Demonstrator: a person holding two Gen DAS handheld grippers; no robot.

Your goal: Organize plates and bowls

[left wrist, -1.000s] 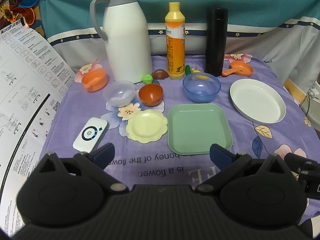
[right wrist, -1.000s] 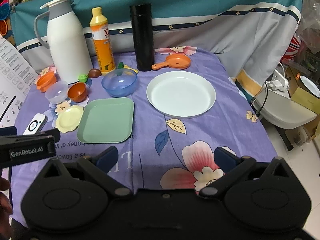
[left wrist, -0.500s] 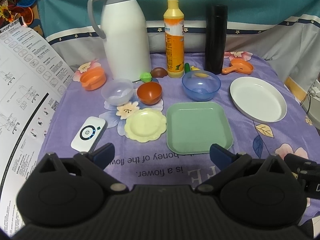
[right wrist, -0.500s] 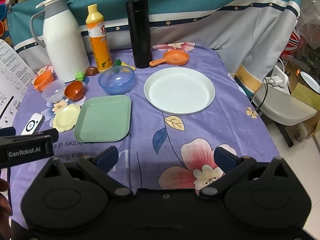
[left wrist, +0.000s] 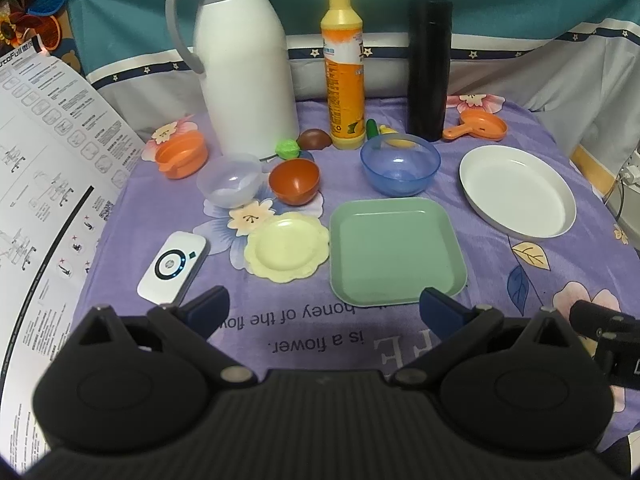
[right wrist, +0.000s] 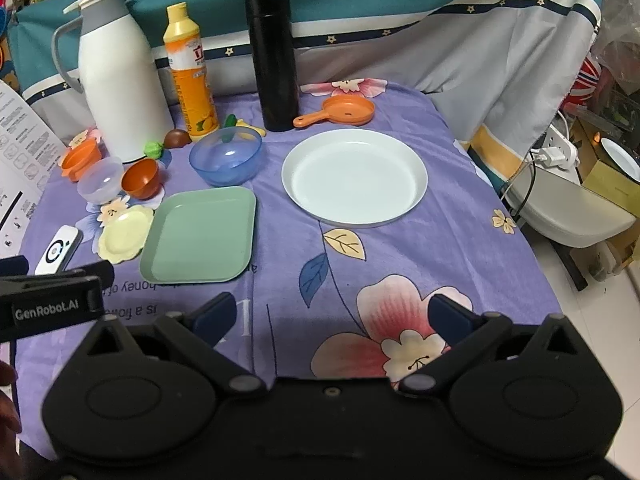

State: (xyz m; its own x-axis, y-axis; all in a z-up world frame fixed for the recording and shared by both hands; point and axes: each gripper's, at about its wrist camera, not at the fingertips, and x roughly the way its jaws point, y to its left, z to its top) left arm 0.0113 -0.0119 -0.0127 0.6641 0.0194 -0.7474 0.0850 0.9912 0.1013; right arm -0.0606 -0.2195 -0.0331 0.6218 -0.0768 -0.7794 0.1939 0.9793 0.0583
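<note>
On the purple flowered cloth lie a green square plate (left wrist: pixel 394 250) (right wrist: pixel 202 236), a small yellow scalloped plate (left wrist: pixel 286 249) (right wrist: pixel 125 234), a large white round plate (left wrist: pixel 518 196) (right wrist: pixel 354 176), a blue bowl (left wrist: pixel 400 164) (right wrist: pixel 225 156), a brown-orange bowl (left wrist: pixel 294 181) (right wrist: pixel 142 178) and a clear bowl (left wrist: pixel 230 179) (right wrist: pixel 100 180). My left gripper (left wrist: pixel 322 312) is open and empty, just short of the green plate's near edge. My right gripper (right wrist: pixel 332 314) is open and empty, over the cloth in front of the white plate.
A white thermos jug (left wrist: pixel 244 60), an orange detergent bottle (left wrist: pixel 344 76) and a black flask (left wrist: pixel 428 64) stand at the back. An orange cup (left wrist: pixel 182 156), an orange toy pan (left wrist: pixel 480 126), small toy foods (left wrist: pixel 314 139) and a white remote (left wrist: pixel 172 266) lie around. The table edge drops off at right (right wrist: pixel 532 240).
Both grippers have shifted slightly, so the table sits a little differently in both views. The objects have not moved, and both grippers stay open.
</note>
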